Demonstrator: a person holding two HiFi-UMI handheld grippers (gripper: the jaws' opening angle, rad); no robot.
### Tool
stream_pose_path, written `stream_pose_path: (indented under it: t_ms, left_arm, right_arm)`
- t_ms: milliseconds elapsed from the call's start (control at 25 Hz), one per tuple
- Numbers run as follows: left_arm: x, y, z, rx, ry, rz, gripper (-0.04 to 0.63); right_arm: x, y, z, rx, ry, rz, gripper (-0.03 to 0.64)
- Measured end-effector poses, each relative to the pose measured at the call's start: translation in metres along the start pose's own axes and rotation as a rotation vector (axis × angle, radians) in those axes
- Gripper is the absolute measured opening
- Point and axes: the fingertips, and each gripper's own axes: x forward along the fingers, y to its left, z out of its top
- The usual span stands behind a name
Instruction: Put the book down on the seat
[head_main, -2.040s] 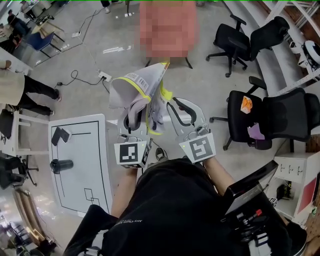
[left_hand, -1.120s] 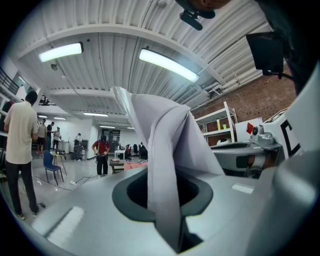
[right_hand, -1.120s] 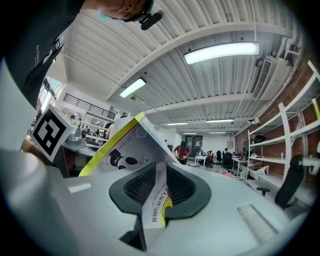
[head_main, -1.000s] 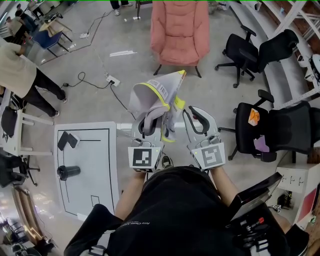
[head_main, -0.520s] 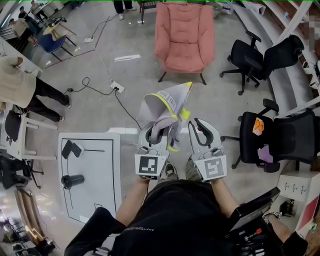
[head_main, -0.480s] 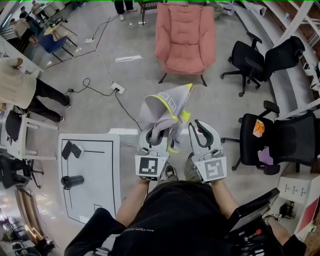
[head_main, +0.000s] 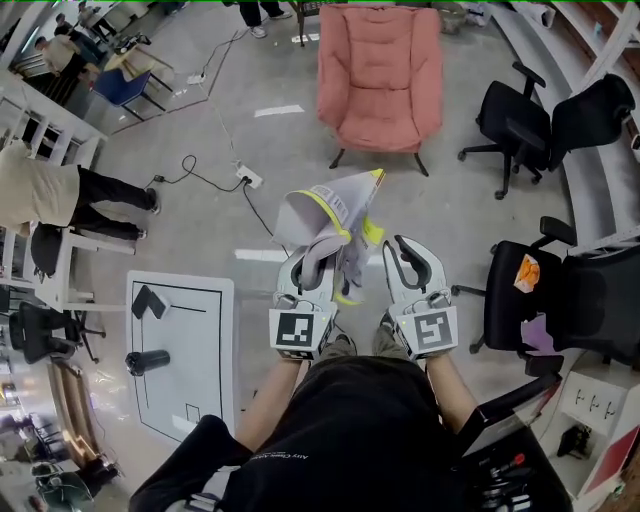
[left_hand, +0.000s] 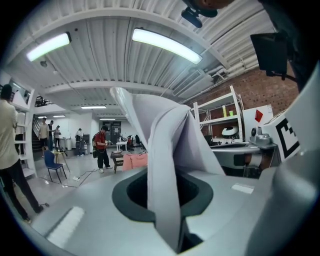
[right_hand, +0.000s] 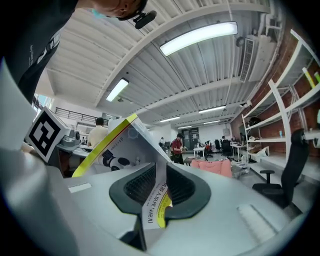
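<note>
1 pink chair (head_main: 381, 70) closer, 1 book (head_main: 330, 200) pinched, L gripper (head_main: 314, 252), R gripper (head_main: 408, 248)

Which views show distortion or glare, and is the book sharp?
Head view: fisheye curving, even light, book sharp. Left gripper view: dark round corners, ceiling lamp glaring white, near pages soft. Right gripper view: same dark corners, another lamp glaring, cover print legible.

L gripper (head_main: 310, 262) & R gripper (head_main: 402, 262) hold a floppy open book (head_main: 328, 205) up over the floor. Pink chair (head_main: 380, 70) sits ahead, well apart. Black chairs (head_main: 525, 115) at right.
</note>
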Motion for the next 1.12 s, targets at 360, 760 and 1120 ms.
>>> stream_pose_path:
  t_ms: [360,760,1120]
  left_arm:
    - [0.043,0.015,0.003,-0.023,-0.001,0.001,0.069]
    - [0.103,0.096,-0.001,-0.081,-0.034,-0.101,0.069]
    - [0.153,0.137,-0.001,-0.082,-0.032,-0.2,0.069]
  right_arm:
    - [0.039,-0.036,-0.014,0.018,0.042,0.003,0.08]
    - [0.133,-0.017,-0.001,-0.029,0.051,-0.029,0.081]
    - [0.179,-0.021,0.001,-0.047,0.076,-0.108,0.078]
